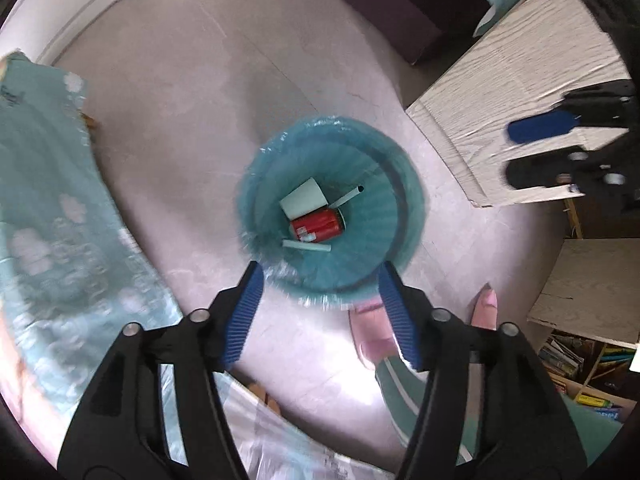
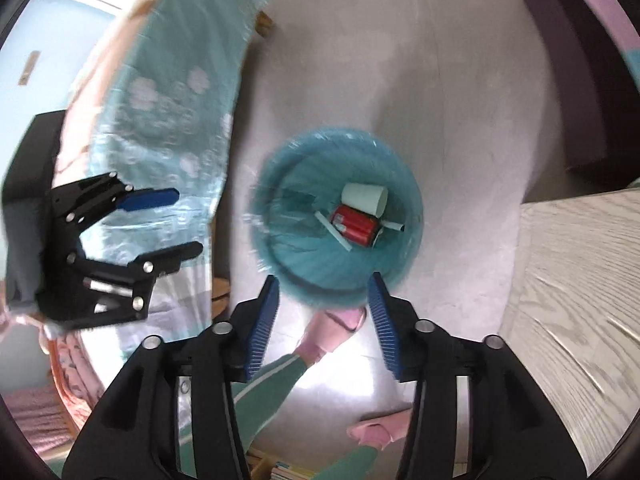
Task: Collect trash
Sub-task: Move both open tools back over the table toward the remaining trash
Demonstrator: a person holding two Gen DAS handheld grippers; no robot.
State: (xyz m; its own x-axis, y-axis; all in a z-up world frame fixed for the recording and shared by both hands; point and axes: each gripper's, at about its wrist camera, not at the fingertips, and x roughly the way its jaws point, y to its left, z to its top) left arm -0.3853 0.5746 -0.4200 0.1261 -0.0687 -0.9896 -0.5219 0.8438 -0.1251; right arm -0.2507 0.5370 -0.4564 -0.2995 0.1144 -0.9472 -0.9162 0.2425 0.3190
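Your jaws stand apart and empty on both the left gripper (image 1: 320,280) and the right gripper (image 2: 324,288), each just below centre frame, with the bin (image 1: 394,200) directly ahead holding the can (image 1: 318,225), lying lengthwise across.

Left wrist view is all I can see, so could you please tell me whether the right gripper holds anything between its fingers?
Observer: No. In its own view the right gripper is open and empty, its tips framing the near rim of the round teal bag-lined bin.
Operator: Thank you. Does anything cling to the outside of my left gripper?
Observer: Nothing shows. Seen side-on from the right wrist, the left gripper is open, with only the teal flowered sheet behind the gap.
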